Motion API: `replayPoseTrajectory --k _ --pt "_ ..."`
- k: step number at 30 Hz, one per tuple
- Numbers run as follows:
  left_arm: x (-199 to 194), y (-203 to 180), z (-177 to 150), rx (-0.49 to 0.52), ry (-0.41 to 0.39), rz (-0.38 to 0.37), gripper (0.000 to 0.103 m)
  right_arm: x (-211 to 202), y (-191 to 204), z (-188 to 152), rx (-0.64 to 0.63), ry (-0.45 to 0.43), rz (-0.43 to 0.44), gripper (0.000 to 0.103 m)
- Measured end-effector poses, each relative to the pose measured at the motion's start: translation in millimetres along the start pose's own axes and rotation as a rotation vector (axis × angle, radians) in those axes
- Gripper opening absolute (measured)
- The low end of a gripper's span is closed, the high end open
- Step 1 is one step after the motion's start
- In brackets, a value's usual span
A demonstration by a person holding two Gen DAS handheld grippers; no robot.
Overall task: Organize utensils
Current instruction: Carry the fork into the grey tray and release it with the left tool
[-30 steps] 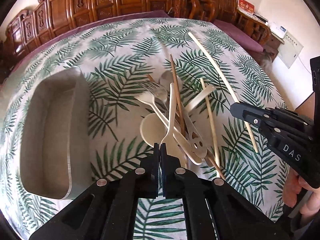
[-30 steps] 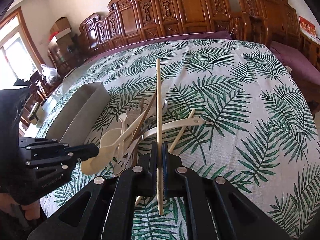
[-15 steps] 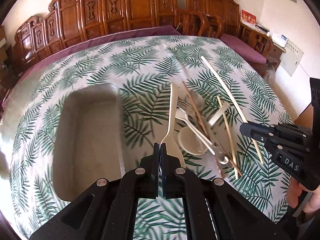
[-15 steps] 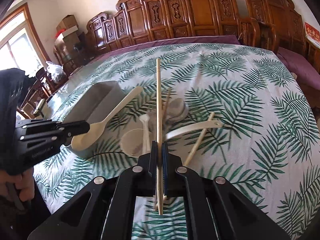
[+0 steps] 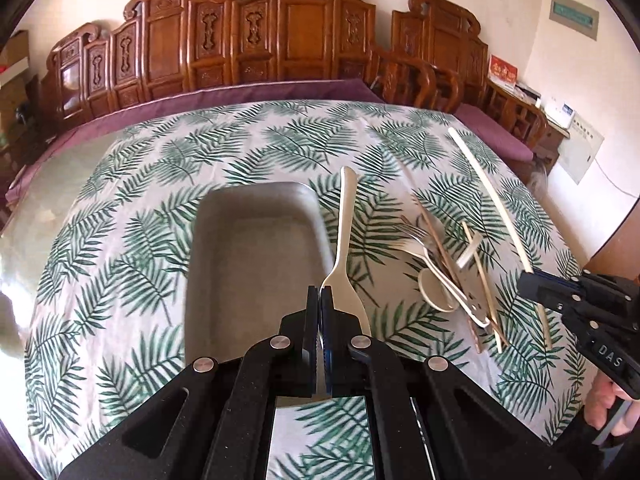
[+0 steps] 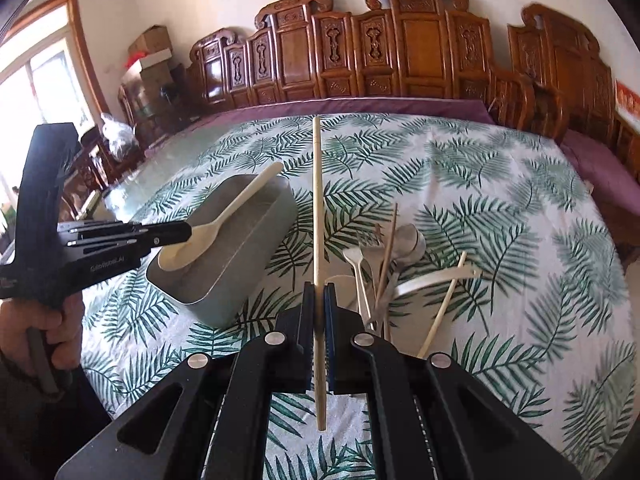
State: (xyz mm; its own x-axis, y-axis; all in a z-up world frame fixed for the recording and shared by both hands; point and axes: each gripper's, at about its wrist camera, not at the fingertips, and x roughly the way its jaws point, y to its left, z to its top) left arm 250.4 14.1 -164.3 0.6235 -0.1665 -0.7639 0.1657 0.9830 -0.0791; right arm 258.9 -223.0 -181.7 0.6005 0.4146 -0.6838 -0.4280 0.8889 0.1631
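My left gripper (image 5: 320,294) is shut on the bowl edge of a cream spoon (image 5: 345,240), whose handle points away over the right rim of the grey metal tray (image 5: 256,264). In the right wrist view the same spoon (image 6: 218,224) hangs over the tray (image 6: 240,276), held by the left gripper (image 6: 186,232). My right gripper (image 6: 319,292) is shut on a pale wooden chopstick (image 6: 317,200) that runs straight ahead, lifted above the cloth. The right gripper (image 5: 526,280) with its chopstick (image 5: 490,196) also shows in the left wrist view. A pile of utensils (image 6: 384,272) lies right of the tray.
The pile (image 5: 448,268) holds forks, spoons and more chopsticks. The table wears a white cloth with green fern leaves (image 5: 160,208). Carved wooden chairs (image 5: 280,40) line the far side. A hand (image 6: 48,320) grips the left tool. Cardboard boxes (image 6: 150,52) stand by a window.
The left gripper has lifted the cream spoon out of the pile and carried it left over the tray. The right gripper has risen with its chopstick and drifted toward the tray too.
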Motion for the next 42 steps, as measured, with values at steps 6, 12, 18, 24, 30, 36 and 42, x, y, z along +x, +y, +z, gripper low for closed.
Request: replayPoseTrajectory --k 6,12,18,24,30,36,42 --pt "12 32 -4 -0.064 0.019 0.005 0.001 6 21 10 -0.025 0.015 -0.022 0.006" --pt "26 58 -8 -0.115 0.057 0.011 0.001 21 44 24 -0.043 0.042 -0.004 0.006" --pt "24 62 -8 -0.115 0.055 0.005 0.008 45 66 35 -0.043 0.08 0.017 0.006" --pt "4 76 -5 -0.122 0.011 0.007 0.024 67 79 43 0.002 0.103 0.053 0.006" --pt "-16 92 -4 -0.127 -0.028 0.014 0.042 89 92 50 0.036 0.106 0.081 0.006" --pt "-26 107 -1 -0.138 -0.057 0.045 0.062 112 98 60 0.075 0.099 0.106 0.006" --pt "-32 114 1 -0.138 -0.084 0.053 0.082 135 100 59 0.105 0.124 0.122 0.006"
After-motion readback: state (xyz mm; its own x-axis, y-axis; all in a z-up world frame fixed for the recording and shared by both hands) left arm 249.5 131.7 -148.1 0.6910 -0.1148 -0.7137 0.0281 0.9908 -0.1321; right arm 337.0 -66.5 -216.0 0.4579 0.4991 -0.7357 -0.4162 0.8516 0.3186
